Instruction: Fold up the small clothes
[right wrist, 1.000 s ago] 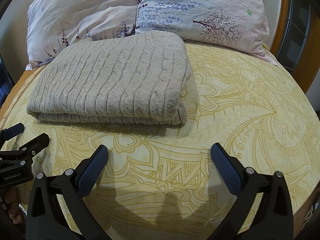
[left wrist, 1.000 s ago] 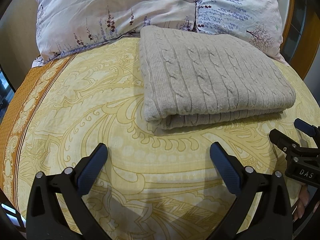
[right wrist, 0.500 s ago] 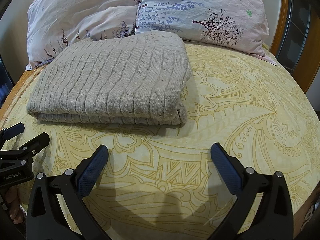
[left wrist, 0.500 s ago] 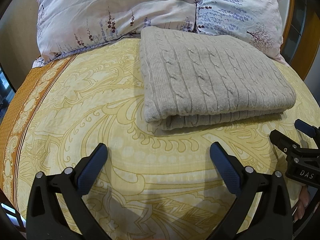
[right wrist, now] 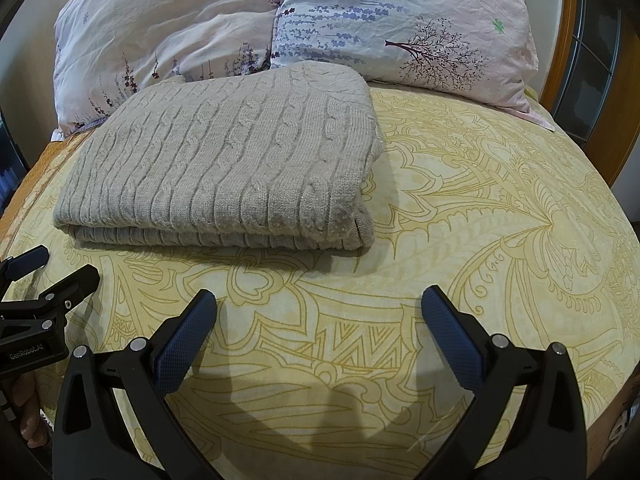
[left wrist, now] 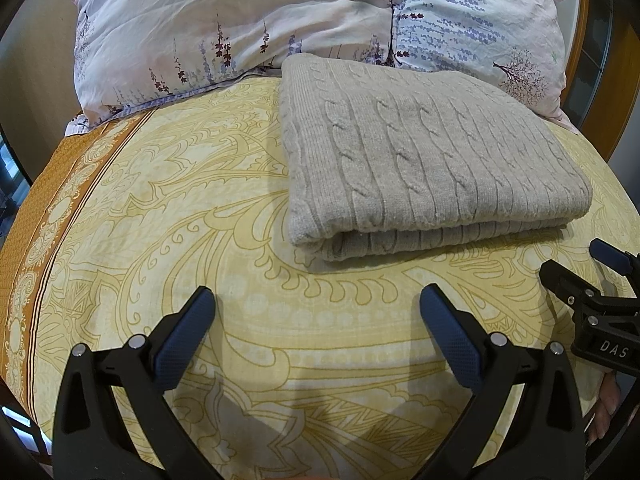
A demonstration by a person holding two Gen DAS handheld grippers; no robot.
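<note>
Sweater (left wrist: 420,160), grey cable-knit, lies folded in a flat rectangle on the yellow patterned bedspread (left wrist: 200,220), its far edge touching two floral pillows (left wrist: 240,20). Left gripper (left wrist: 316,320) hovers near the bedspread with jaws wide apart, holding nothing. Right gripper (right wrist: 318,320) likewise stands wide open and empty, short of the sweater's near edge.

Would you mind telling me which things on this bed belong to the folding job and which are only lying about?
Part of the job:
- grey cable-knit sweater, already folded on the bedspread
- left tool, open, empty
- right tool, open, empty

Just lying about:
- two floral pillows at the head of the bed
- yellow patterned bedspread
</note>
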